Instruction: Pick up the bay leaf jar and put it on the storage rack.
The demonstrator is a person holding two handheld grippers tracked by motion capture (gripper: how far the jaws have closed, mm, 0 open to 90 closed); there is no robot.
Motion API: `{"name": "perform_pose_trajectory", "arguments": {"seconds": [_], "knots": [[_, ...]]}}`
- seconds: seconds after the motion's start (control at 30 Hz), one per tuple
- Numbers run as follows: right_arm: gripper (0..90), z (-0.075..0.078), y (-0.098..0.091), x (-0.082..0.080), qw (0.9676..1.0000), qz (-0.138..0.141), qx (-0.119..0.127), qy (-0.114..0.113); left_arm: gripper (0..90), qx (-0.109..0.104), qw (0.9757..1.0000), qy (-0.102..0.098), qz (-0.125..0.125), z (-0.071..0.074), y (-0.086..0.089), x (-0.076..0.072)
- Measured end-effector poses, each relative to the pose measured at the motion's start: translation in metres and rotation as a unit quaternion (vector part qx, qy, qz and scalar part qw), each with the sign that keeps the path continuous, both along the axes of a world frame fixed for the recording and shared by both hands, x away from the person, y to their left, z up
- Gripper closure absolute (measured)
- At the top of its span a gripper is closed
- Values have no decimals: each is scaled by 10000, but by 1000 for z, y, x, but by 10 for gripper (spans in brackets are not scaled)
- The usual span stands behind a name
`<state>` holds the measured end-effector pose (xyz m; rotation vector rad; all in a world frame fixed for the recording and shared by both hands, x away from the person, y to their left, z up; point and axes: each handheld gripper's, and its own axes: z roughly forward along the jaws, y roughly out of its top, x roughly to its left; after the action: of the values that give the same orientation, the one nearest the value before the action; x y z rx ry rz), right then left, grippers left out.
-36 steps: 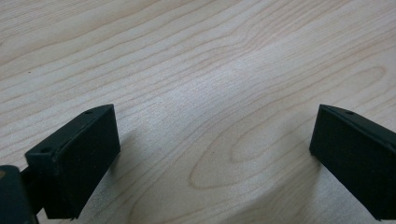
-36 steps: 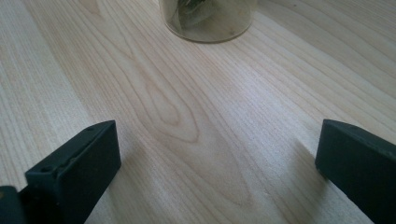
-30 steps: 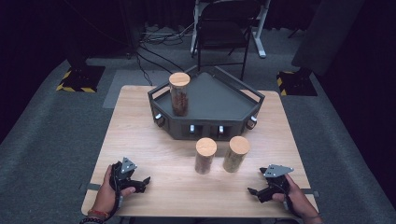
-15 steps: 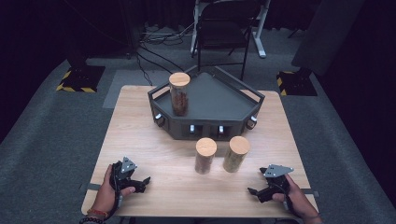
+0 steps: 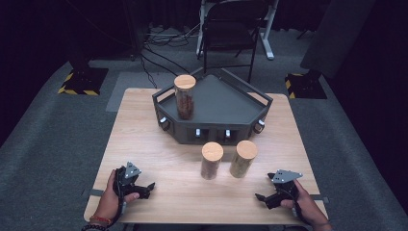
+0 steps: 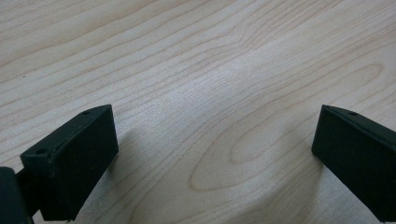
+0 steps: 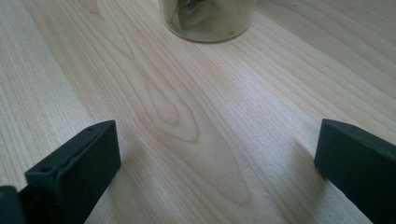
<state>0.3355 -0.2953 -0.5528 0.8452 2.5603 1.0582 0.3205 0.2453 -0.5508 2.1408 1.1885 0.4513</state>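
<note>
Wooden worktop (image 5: pixel 159 144), centre frame: two cork-lidded jars (image 5: pixel 211 160) below the grey tray (image 5: pixel 216 103). Left gripper (image 5: pixel 144 188) and right gripper (image 5: pixel 262 198) rest at bottom corners, jaws wide, empty. Risk: jars stand close together, so a reaching jaw could topple the neighbour.

Little has shifted across the second — the left gripper (image 5: pixel 144 188) and right gripper (image 5: pixel 262 198) lie where they lay at the near edge of the table (image 5: pixel 159 149), jaws spread wide, and no jar ahead of either has been displaced.
</note>
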Motion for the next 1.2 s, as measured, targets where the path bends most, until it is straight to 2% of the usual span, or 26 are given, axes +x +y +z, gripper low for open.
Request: {"name": "perform_pose_trajectory", "arguments": {"seconds": [0.37, 0.47, 0.77, 1.2], "knots": [[9, 1, 0, -2, 9999, -106, -44, -20, 2, 7, 10000, -3, -22, 0, 0, 0], [23, 3, 3, -4, 9999, -47, -131, -95, 2, 5, 10000, -7, -25, 0, 0, 0], [25, 10, 10, -8, 9999, 1, -126, -38, 2, 3, 10000, -9, -27, 0, 0, 0], [29, 19, 23, -12, 9996, 43, -249, -80, 2, 4, 10000, -7, -25, 0, 0, 0]]}}
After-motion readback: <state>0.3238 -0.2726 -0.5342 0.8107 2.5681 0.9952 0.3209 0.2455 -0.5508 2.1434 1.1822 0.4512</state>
